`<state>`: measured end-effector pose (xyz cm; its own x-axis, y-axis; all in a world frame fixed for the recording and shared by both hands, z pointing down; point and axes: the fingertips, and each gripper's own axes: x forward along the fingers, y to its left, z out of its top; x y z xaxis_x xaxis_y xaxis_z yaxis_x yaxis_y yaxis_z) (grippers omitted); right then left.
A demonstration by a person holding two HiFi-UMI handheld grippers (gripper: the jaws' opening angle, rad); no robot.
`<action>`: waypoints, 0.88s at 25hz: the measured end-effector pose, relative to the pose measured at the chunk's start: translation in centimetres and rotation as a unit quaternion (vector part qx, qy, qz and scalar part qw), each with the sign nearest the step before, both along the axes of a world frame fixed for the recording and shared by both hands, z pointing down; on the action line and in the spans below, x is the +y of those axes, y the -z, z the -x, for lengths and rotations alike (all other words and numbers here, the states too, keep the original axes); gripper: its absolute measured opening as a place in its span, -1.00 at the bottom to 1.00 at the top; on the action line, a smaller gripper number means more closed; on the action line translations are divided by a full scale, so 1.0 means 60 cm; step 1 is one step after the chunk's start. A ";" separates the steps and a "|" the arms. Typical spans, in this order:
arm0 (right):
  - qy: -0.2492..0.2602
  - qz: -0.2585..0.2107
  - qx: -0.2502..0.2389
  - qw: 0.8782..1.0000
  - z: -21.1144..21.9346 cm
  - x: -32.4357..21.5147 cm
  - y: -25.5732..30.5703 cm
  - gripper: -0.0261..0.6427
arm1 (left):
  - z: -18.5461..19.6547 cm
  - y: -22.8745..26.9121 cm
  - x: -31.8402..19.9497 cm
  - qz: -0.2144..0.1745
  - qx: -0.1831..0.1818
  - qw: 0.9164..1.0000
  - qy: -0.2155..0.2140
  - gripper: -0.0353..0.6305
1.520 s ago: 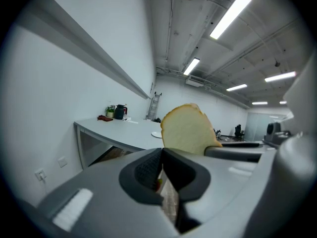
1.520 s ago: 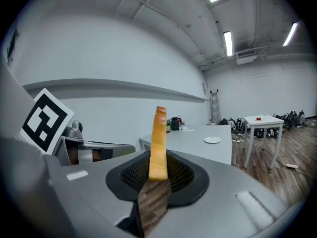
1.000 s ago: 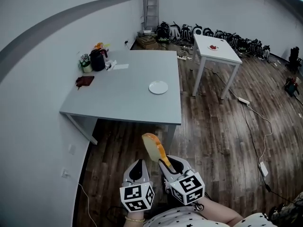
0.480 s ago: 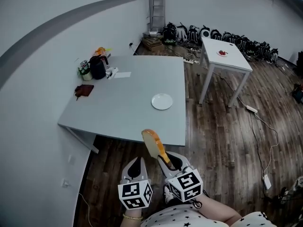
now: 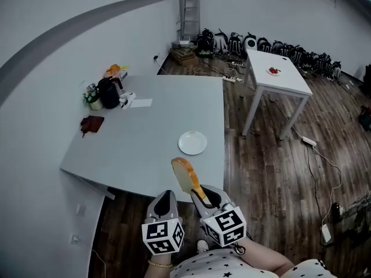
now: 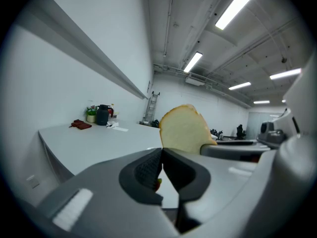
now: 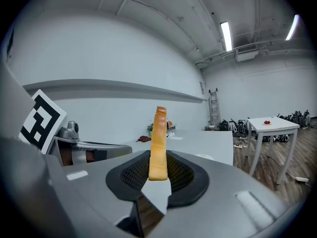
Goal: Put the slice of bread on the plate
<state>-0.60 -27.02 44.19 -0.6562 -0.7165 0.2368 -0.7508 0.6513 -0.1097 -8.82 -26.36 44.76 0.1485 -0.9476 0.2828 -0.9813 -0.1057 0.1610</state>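
Observation:
A slice of bread [image 5: 184,175] stands upright on edge, clamped between the jaws of my right gripper [image 5: 200,197] just before the near edge of the grey table [image 5: 148,138]. The right gripper view shows the same bread [image 7: 159,143] edge-on between the dark pads. A small white plate [image 5: 192,142] lies on the table near its front right corner, a little beyond the bread. My left gripper [image 5: 166,202] hangs beside the right one, jaws shut with nothing in them [image 6: 161,158]. The bread [image 6: 184,132] appears to its right in the left gripper view.
At the table's far left stand a dark jug [image 5: 108,92], a small plant [image 5: 91,94], a paper sheet [image 5: 141,103] and a dark red cloth [image 5: 91,124]. A white side table [image 5: 277,80] stands at the right on wooden floor. Bags [image 5: 255,44] line the far wall. A ladder [image 5: 188,7] leans there.
Both grippers and the bread have come closer to the table; its front edge and the plate now sit nearer in view. The grip on the bread is unchanged.

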 end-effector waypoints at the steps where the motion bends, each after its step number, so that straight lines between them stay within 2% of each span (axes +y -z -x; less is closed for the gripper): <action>1: -0.001 0.001 0.000 1.000 -0.003 -0.013 -0.002 -0.67 | -0.003 -0.001 -0.012 0.000 0.000 1.000 0.000 -0.87; 13: -0.017 0.033 -0.008 0.999 -0.007 -0.122 -0.032 -0.67 | -0.006 -0.034 -0.120 0.023 0.010 1.000 -0.002 -0.87; 22: -0.047 0.066 0.007 0.997 0.004 -0.260 -0.075 -0.67 | 0.019 -0.066 -0.275 0.032 0.007 0.999 -0.028 -0.87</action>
<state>-0.84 -42.64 48.71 -0.5832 -0.7367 0.3422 -0.8101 0.5583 -0.1788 -9.97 -42.87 48.75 0.2049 -0.9176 0.3406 -0.9718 -0.1493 0.1825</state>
